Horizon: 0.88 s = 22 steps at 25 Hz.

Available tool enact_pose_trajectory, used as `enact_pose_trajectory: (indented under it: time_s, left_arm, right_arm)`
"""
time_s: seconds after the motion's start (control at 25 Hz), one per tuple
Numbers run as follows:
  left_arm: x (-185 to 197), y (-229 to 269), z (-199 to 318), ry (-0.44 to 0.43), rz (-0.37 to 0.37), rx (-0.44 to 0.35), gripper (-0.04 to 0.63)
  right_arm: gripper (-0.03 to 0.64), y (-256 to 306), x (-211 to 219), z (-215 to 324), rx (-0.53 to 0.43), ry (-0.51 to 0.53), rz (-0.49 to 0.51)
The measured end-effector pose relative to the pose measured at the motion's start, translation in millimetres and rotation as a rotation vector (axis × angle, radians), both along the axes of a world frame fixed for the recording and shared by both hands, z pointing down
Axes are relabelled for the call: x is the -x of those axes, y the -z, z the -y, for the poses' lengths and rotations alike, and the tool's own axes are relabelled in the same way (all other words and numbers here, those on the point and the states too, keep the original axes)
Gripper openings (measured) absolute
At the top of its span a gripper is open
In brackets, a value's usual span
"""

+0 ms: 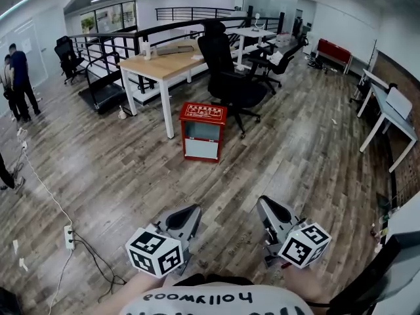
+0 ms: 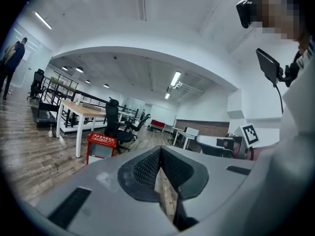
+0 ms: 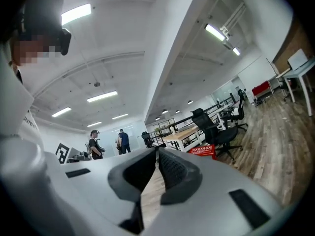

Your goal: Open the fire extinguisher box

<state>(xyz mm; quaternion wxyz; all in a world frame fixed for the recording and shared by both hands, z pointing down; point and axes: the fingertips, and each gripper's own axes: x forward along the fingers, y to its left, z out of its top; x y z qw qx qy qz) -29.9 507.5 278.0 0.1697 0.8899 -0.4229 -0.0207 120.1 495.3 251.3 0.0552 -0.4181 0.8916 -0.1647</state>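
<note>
We see a bright, evenly lit room; ceiling strip lights (image 3: 77,14) high above the fingers (image 3: 174,173) burn out white. Gripper views bow strongly, corners go black; shadows beyond the fingers are soft.

A: Way to the fire extinguisher box (image 1: 203,131)?
B: Open wood floor (image 1: 223,182) in front of it. Left side, table leg (image 1: 167,113) just beside; black chair (image 1: 230,77) close behind right.
A: The cable (image 1: 90,253)?
B: On the floor, well left.

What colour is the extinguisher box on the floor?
The box is red, its front pale grey; the head view shows it best.
</note>
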Motion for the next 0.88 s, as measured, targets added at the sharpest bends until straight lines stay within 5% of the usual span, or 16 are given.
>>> enact_pose_trajectory:
  time_s: [0.36,0.52,0.88]
  left_arm:
    - [-1,-16,24,-0.062,0.059,-0.025,0.006]
    - [-9,-10,56,-0.078,0.046,-0.070,0.006]
    - [-32,-24,150,-0.036,0.076,-0.032,0.006]
  right_arm:
    - [0.011,-22,18,13,0.006,0.061,-0.103]
    - [0.011,-32,20,50,0.003,0.081,-0.177]
    - [0.011,-37,-4,139,-0.006,0.142,-0.331]
